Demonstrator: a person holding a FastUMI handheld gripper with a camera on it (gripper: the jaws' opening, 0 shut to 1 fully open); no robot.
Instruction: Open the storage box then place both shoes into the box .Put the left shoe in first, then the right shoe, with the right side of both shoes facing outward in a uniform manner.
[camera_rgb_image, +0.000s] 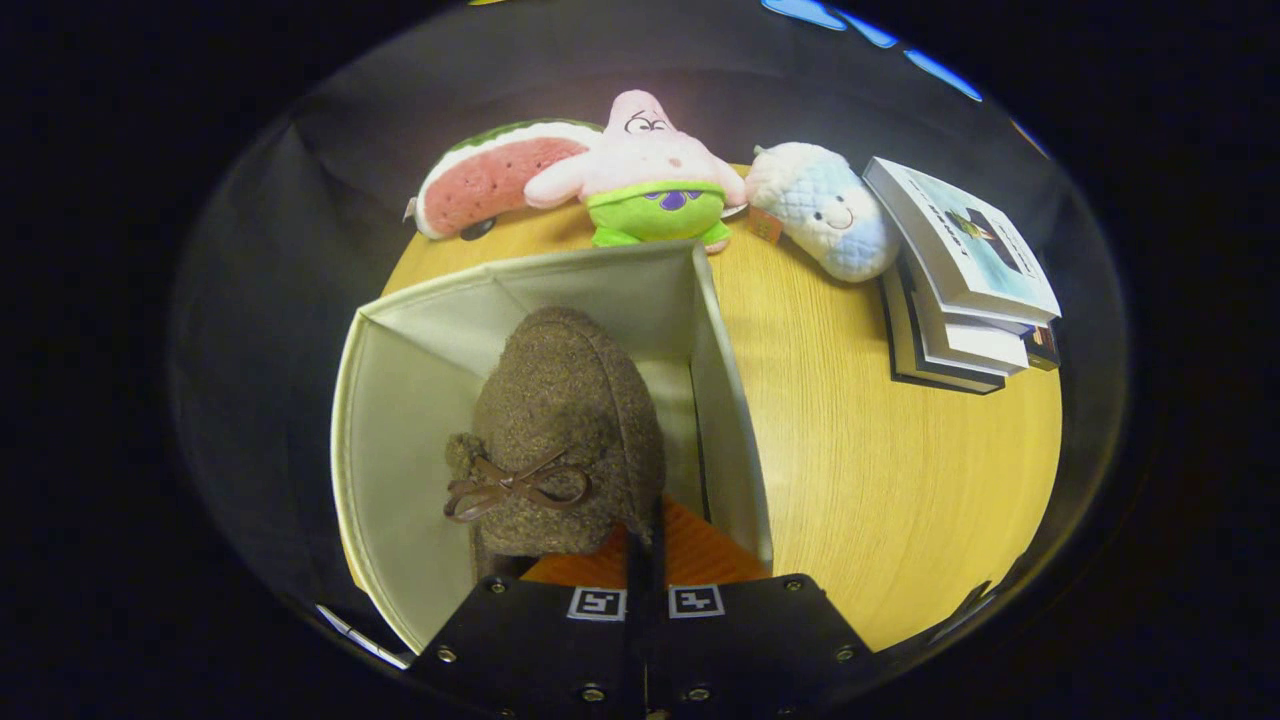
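The gripper's (645, 560) orange fingers (700, 555) sit nearly pressed together, pinching the back edge of a brown fuzzy slipper-style shoe with a leather bow (560, 440), held inside the open cream fabric storage box (390, 400). The box stands on a round wooden table (880, 460). Beyond it lie a watermelon-slice plush (490, 180), a pink starfish plush (650, 170), a pale quilted plush (825, 205) and a stack of books (960, 280); their cover text is too small to read.

A staged booth is passing for a home corner: a wooden table (880, 450) is sitting against black cloth, plush toys (655, 180) are lying along its far edge, and a stack of books (960, 290) is resting at the far right.
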